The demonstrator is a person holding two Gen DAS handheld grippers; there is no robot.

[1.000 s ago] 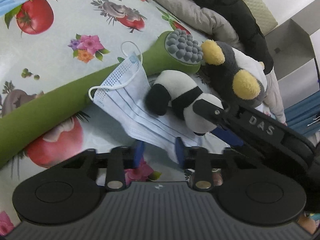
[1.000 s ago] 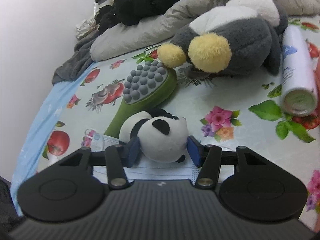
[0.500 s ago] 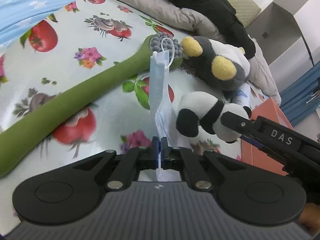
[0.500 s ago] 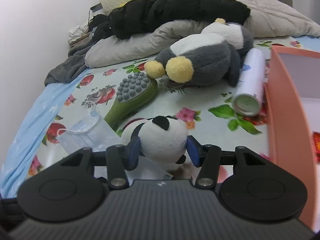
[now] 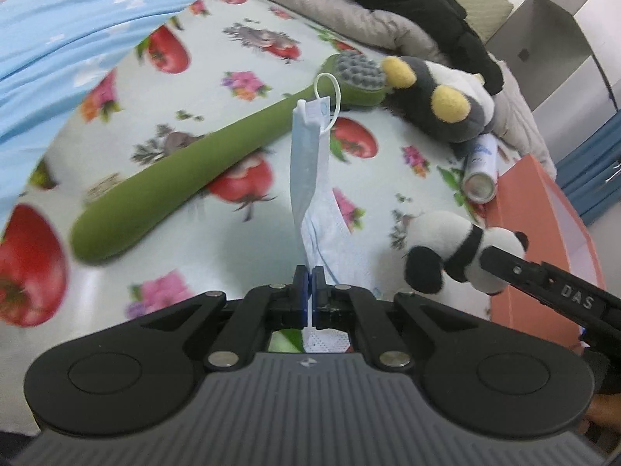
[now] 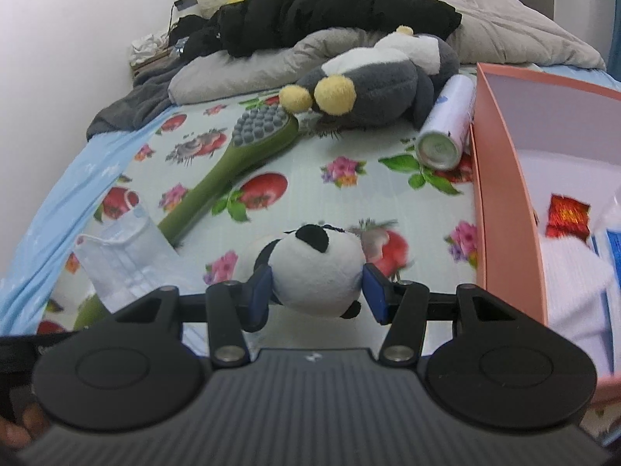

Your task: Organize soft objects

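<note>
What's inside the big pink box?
The pink box holds something white, a shiny red packet and a bit of something blue. Its near wall and the picture's edge hide the rest.

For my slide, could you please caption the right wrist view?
Right gripper clamps panda plush beside the pink box.

Both cams are sitting right behind their own fingers, looking steeply down at the flowery bedsheet [image 5: 240, 31] from close up. They're overlapping on the green massage stick [image 5: 186, 178], penguin plush [image 6: 372, 81], spray can [image 6: 446, 132] and pink box [image 6: 500, 178].
</note>
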